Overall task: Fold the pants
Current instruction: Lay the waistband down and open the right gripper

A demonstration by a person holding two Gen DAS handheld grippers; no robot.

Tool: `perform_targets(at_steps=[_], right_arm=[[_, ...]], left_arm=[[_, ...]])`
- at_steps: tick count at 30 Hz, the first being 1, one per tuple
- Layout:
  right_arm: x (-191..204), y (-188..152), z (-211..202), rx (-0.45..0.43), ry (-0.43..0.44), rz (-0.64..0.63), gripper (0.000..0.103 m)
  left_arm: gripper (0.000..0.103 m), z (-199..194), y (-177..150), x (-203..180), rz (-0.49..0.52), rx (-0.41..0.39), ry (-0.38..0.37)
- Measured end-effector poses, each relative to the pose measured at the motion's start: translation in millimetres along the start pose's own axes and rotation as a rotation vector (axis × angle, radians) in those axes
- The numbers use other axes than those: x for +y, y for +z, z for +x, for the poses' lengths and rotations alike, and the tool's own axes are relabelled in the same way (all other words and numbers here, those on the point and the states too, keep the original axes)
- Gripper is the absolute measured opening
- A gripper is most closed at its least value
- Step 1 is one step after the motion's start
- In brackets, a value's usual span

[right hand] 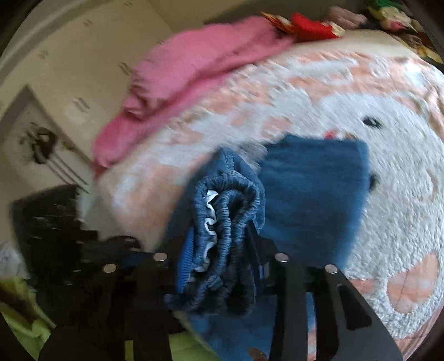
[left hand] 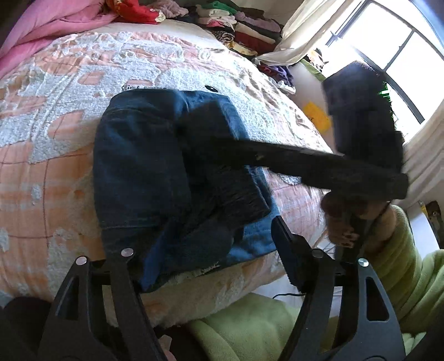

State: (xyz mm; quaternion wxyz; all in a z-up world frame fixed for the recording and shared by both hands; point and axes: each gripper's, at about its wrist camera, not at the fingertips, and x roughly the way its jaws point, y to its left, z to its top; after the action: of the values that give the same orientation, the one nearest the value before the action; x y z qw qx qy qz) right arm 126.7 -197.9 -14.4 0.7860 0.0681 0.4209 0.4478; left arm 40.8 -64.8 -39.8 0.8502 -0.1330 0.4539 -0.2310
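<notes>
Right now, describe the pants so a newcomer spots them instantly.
Find the bed's peach-and-white fleece blanket. Near its front edge lies the pants, a folded dark blue denim bundle. It is the only blue item there; the pink blanket and clothes pile sit far behind.

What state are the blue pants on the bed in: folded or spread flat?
Partly folded. The pants lie doubled in layers on the bed, and the right tongs grip the bunched waistband.

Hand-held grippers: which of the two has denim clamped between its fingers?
The right hand-held gripper: the pants' bunched elastic waistband sits pinched in it. The left hand-held gripper is spread open, gripping nothing.
</notes>
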Motion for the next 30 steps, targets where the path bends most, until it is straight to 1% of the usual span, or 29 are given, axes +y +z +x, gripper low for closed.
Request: perform_targets(at_steps=[2, 4, 6, 7, 8, 9, 10, 12, 13, 15, 17, 19, 21, 22, 23, 26, 27, 30], right_arm=[[0.5, 0.7, -8.2, -0.025, -0.024, -0.021, 0.034], [-11.2, -1.7, -7.2, -0.004, -0.101, 0.001, 0.035], [-23.9, -8.5, -2.4, 0.027, -0.176, 0.032, 0.042], [-26.9, -11.5, -1.3, 0.029, -0.179, 0.041, 0.045], [-27.3, -13.5, -1.6, 0.024, -0.181, 0.048, 0.051], [-26.5, -14.1, -2.5, 0.019, -0.187, 0.045, 0.053], [-24.3, -13.8, -5.2, 0.013, -0.196, 0.035, 0.055], [-18.8, -12.0, -13.8, -0.007, -0.228, 0.01, 0.07], [-18.4, -12.3, -21.0, -0.02, -0.242, -0.003, 0.072], [-12.3, -9.6, -29.9, -0.043, -0.265, -0.024, 0.08], [-7.1, -8.0, -36.0, -0.061, -0.281, -0.038, 0.081], [-2.6, -5.6, -40.5, -0.075, -0.299, -0.049, 0.088], [2.2, -6.0, -47.0, -0.093, -0.312, -0.061, 0.089], [4.5, -4.0, -48.3, -0.098, -0.314, -0.065, 0.089], [6.3, -3.5, -51.0, -0.103, -0.319, -0.069, 0.089], [12.5, -0.9, -57.9, -0.121, -0.332, -0.081, 0.089], [14.1, -0.1, -59.6, -0.12, -0.334, -0.085, 0.099], [18.3, -0.8, -66.9, -0.133, -0.358, -0.094, 0.098]], left_arm=[[0.064, -3.4, 0.4, 1.3, 0.006, -0.006, -0.004], [0.064, -4.0, 1.5, 1.2, 0.009, -0.009, -0.009], [0.065, -4.1, 1.2, 1.3, 0.013, -0.007, -0.003], [0.067, -4.5, 0.9, 1.2, 0.017, -0.007, 0.001], [0.069, -6.0, -0.2, 0.8, 0.019, -0.007, 0.006], [0.074, -7.5, -0.4, 0.2, 0.023, -0.009, 0.01], [0.076, -9.2, 0.3, -0.4, 0.03, -0.014, 0.017], [0.077, -13.3, 0.6, -1.2, 0.044, -0.025, 0.037], [0.079, -16.2, 0.1, -1.9, 0.05, -0.032, 0.048], [0.081, -20.3, 0.6, -2.1, 0.058, -0.042, 0.065], [0.082, -25.7, 2.1, -2.4, 0.062, -0.056, 0.079], [0.084, -30.9, 3.9, -2.6, 0.064, -0.07, 0.096], [0.085, -35.8, 4.2, -2.7, 0.064, -0.079, 0.111], [0.092, -38.6, 5.1, -2.3, 0.063, -0.088, 0.12], [0.093, -41.4, 6.0, -1.9, 0.061, -0.097, 0.133], [0.093, -48.4, 5.9, -2.2, 0.065, -0.116, 0.154], [0.093, -50.4, 6.3, -2.9, 0.069, -0.123, 0.168], [0.093, -56.0, 6.8, -6.0, 0.076, -0.141, 0.196]])
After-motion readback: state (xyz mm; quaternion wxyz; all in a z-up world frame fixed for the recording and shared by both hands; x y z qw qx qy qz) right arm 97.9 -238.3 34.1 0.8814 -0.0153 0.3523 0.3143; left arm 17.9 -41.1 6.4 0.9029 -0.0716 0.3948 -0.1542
